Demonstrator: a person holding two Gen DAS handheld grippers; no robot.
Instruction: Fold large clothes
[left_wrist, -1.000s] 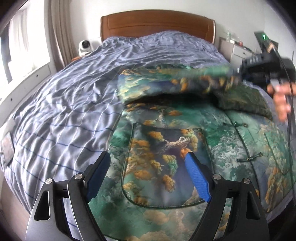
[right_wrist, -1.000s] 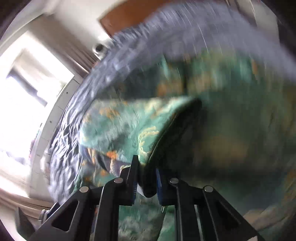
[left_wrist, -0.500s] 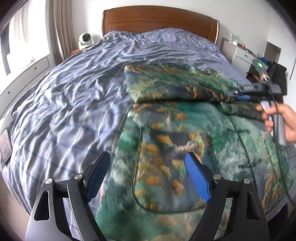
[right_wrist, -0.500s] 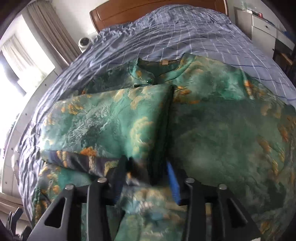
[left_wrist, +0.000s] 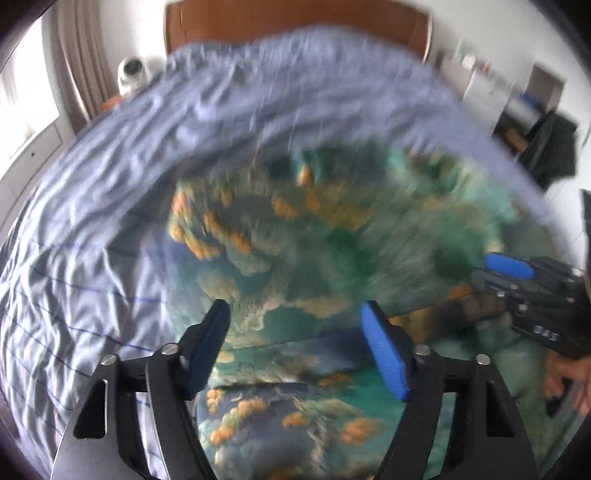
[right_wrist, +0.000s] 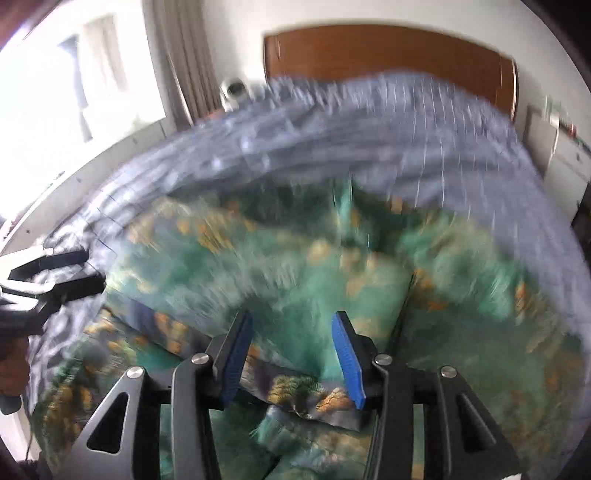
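Observation:
A large green garment (left_wrist: 295, 243) with orange and gold tree prints lies spread on the bed, one sleeve folded across its chest. It also shows in the right wrist view (right_wrist: 317, 266), blurred by motion. My left gripper (left_wrist: 295, 325) is open and empty above the garment's left part. My right gripper (right_wrist: 291, 332) is open and empty above the folded sleeve's end. The right gripper appears at the right edge of the left wrist view (left_wrist: 517, 273). The left gripper appears at the left edge of the right wrist view (right_wrist: 55, 273).
The bed has a wrinkled blue checked cover (left_wrist: 110, 192) and a brown wooden headboard (right_wrist: 388, 51). A white camera (left_wrist: 131, 72) stands beside the headboard. White drawers (right_wrist: 565, 155) stand to the right. A window with curtains (right_wrist: 74, 81) is at the left.
My right gripper has let go of the sleeve and opened wide. Both grippers have moved forward over the garment, and both views are now blurred.

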